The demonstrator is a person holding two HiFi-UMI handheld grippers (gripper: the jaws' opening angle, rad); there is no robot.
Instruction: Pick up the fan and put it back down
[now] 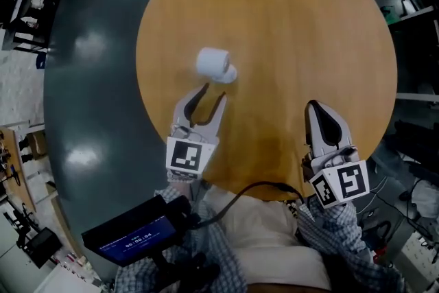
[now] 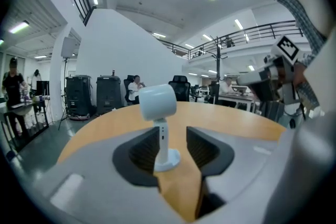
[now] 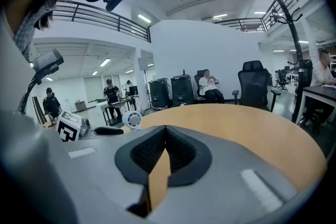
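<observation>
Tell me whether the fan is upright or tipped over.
Upright: the fan stands on its round base on the wooden table, stem vertical, head on top.

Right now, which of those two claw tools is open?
The left gripper, the one facing the white fan: its jaws stand apart, while the right gripper has its jaws closed together.

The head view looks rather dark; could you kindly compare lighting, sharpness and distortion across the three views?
Head view: dim, dark corners, pale glare patches on the grey floor, fan slightly soft. Left gripper view: bright, railings bent by the fisheye, fan fairly sharp. Right gripper view: equally bright and bent, black rim.
</observation>
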